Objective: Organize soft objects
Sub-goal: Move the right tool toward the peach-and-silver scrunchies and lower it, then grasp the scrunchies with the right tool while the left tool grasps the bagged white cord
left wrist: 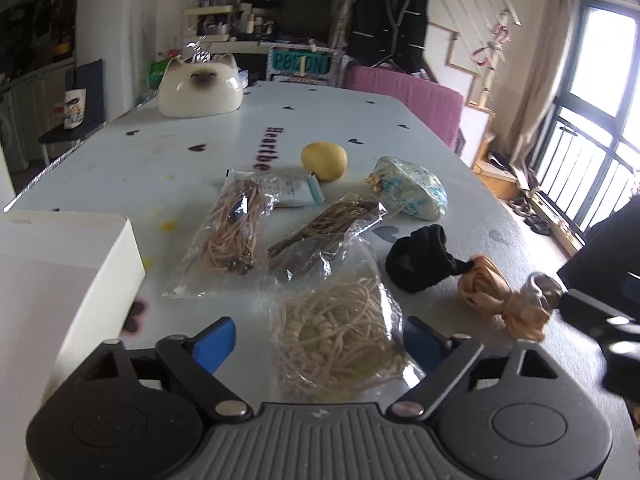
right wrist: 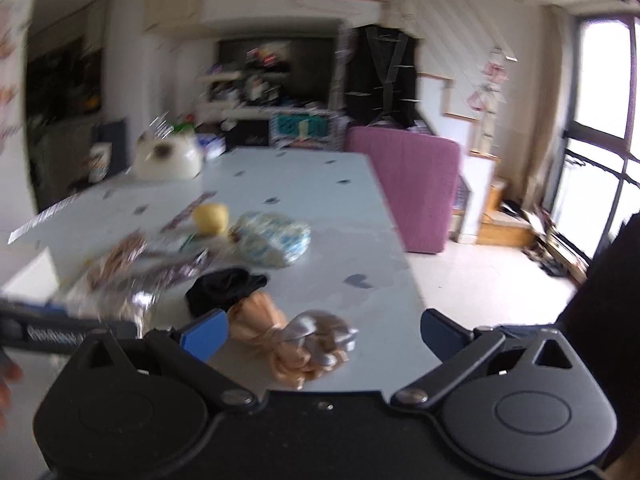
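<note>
My left gripper (left wrist: 320, 340) is open, its blue fingers on either side of a clear bag of pale cords and beads (left wrist: 340, 336) on the white table (left wrist: 180, 160). Two more clear bags of brown cords (left wrist: 232, 232) (left wrist: 324, 232) lie beyond. A black sock bundle (left wrist: 420, 258), a knotted orange cloth (left wrist: 504, 300), a blue-white soft bundle (left wrist: 412, 192) and a yellow ball (left wrist: 324, 160) lie to the right. My right gripper (right wrist: 320, 336) is open just above the orange cloth (right wrist: 292, 336), with the black sock (right wrist: 224, 288) behind it.
A white box (left wrist: 60, 272) stands at the left near the table edge. A cat-face container (left wrist: 200, 88) sits at the far end. A small blue-white tube (left wrist: 300, 194) lies by the ball. A pink chair (right wrist: 404, 188) stands right of the table.
</note>
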{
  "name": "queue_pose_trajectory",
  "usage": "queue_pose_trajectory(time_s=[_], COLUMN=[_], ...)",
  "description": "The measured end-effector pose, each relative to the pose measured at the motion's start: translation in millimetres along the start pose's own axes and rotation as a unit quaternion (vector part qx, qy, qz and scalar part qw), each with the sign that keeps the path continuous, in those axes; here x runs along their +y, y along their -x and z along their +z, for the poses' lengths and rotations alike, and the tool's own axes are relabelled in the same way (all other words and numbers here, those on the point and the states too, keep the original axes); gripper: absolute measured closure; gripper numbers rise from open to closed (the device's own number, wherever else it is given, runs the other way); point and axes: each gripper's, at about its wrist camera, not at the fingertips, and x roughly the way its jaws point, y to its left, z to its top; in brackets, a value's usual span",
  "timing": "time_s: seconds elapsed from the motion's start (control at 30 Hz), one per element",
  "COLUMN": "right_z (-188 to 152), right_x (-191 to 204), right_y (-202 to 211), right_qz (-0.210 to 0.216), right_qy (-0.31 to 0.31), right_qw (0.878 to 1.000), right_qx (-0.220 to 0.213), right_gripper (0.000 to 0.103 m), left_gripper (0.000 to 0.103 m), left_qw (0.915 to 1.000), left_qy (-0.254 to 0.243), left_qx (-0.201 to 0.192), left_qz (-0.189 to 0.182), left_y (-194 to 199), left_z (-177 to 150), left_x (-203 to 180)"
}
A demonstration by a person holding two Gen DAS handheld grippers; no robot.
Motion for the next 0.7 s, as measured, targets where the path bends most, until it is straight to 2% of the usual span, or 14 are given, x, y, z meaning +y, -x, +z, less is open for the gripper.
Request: queue_pose_trajectory(time_s=[0.1,0.2,0.33,0.4,0.53,0.63,0.7], right_z=[-2.2,-1.4,4.8,6.4,5.8,1.1,-3.2], right_x=[6.3,8.2,2.9,-1.4,-10.3,-15.1,-16.6], right_y=[-15.3,-26.5,-37.4,-47.0,-65.0,-68.5,-65.3], right_qz=[0.037,0.042,0.076,0.092,0.112,0.122,0.133], right_qy=[0.065,0.122,0.171,0.184,0.188,0.171,0.166], right_qw=[0.997,0.991,0.982,0.977,0.973,0.974,0.974], right_qx=[0.024,0.031,0.036,0.05,0.073,0.08,0.072], right_gripper=[0.0,0.0,0.001,0.008,0.016,0.028,0.04], left_gripper=[0.025,0.032,0.032,0.032,0.023,0.017,0.015], left_qw=[0.9998,0.9993,0.9989,0.9987,0.9986,0.9984,0.9983], left_qy=[-0.019,-0.029,-0.034,-0.034,-0.031,-0.027,-0.026], left_qx=[-0.004,0.0,0.006,0.009,0.012,0.019,0.021], left_qz=[-0.01,-0.022,-0.031,-0.036,-0.04,-0.045,-0.047], left_y=[7.0,12.6,17.2,16.9,13.4,9.2,6.9], left_z=[-2.6,-4.1,-4.9,-3.7,0.1,4.0,7.0], left_x=[3.7,8.6,13.9,15.2,17.4,18.3,18.1])
